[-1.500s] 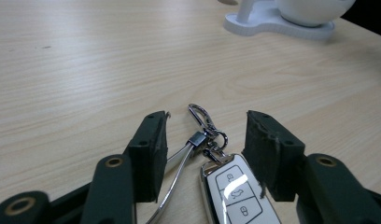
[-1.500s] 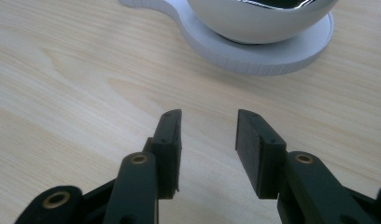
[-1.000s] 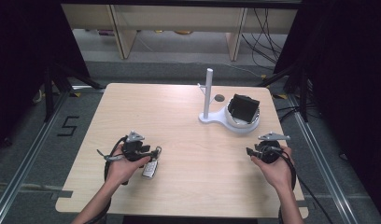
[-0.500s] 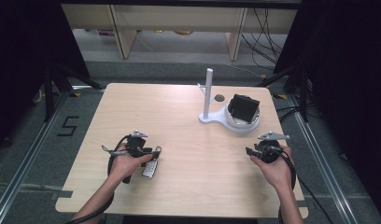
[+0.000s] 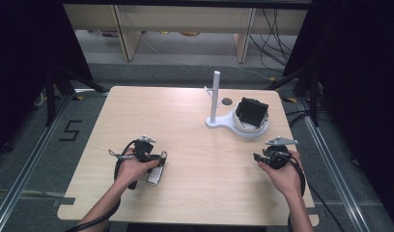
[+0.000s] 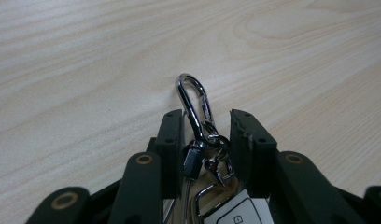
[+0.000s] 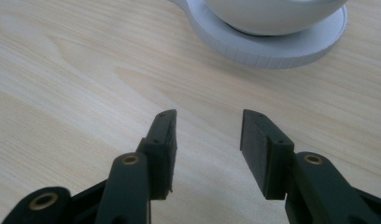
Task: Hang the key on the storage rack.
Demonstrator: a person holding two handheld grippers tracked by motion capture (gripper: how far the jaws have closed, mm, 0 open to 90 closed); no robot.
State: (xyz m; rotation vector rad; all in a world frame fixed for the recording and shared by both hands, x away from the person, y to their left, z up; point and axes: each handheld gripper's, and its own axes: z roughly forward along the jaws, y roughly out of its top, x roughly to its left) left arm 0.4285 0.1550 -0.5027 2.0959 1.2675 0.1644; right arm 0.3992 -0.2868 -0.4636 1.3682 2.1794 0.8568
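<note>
Car key fob [image 5: 155,175] lies flat on the table [image 5: 185,116], near its front-left part, directly under the left hand. A chrome carabiner clip [image 6: 192,100] and a cluster of small key rings [image 6: 209,147] are attached to it; in the left gripper view these sit between the two black jaws of the left tongs [image 6: 206,135], the clip's nose projecting forward onto the wood. The jaws have just been closing around this hardware. The near jaw appears to touch the clip's shank, but a gap shows on the other side, so no firm grasp is confirmed; recorded as released.

Right tongs [image 7: 207,140] rest low over the table at its front-right, jaws apart with bare wood between them, having just been opening slightly. Just ahead of them stands a white round-based stand [image 7: 272,44]. In the high view this stand carries an upright post [image 5: 215,94] and a black box-like item [image 5: 251,111], type unclear at this distance.
</note>
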